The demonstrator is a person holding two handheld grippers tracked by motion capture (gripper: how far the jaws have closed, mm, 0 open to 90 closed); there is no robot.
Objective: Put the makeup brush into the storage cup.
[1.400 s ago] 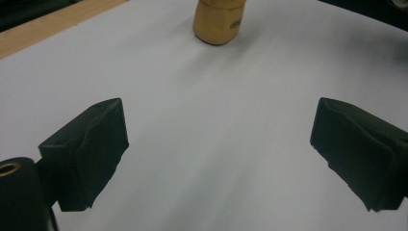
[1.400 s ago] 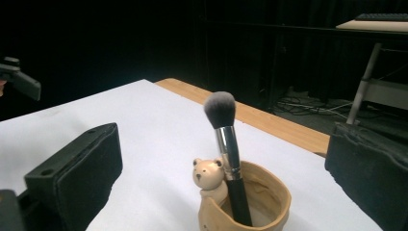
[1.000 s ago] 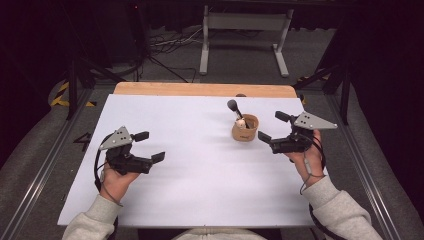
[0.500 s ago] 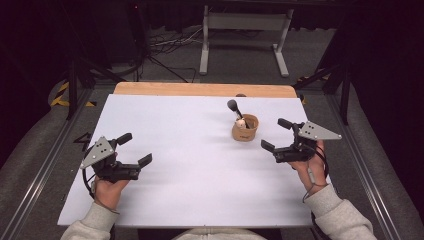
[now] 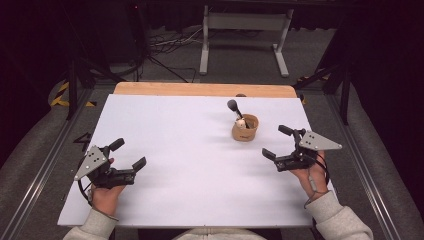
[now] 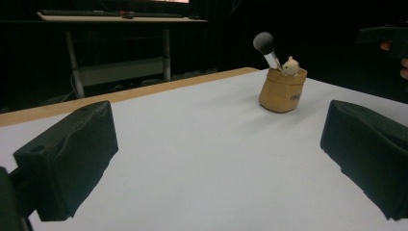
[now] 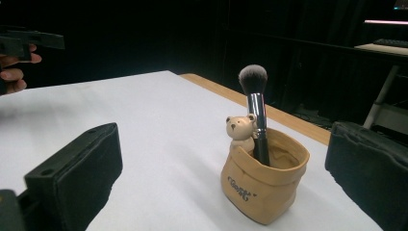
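A tan pouch-shaped cup (image 5: 245,131) stands on the white sheet (image 5: 190,150), right of centre toward the far side. A makeup brush (image 5: 233,106) stands in it, bristles up, beside a small bear figure (image 5: 241,122). My left gripper (image 5: 129,153) hovers low at the near left, open, its jaws having just widened a little with nothing between them. My right gripper (image 5: 274,141) is open just right of the cup, apart from it. In the right gripper view the cup (image 7: 262,185) sits close ahead between the jaws; in the left gripper view the cup (image 6: 282,90) is far off.
A wooden table edge (image 5: 200,89) runs along the far side of the sheet. Beyond it stand a metal frame's legs (image 5: 242,22) and floor cables (image 5: 160,47). Metal rails flank the table on both sides.
Both hands have drawn back toward the near edge and sunk lower. The left gripper shifted left, the right gripper slightly right, away from the cup.
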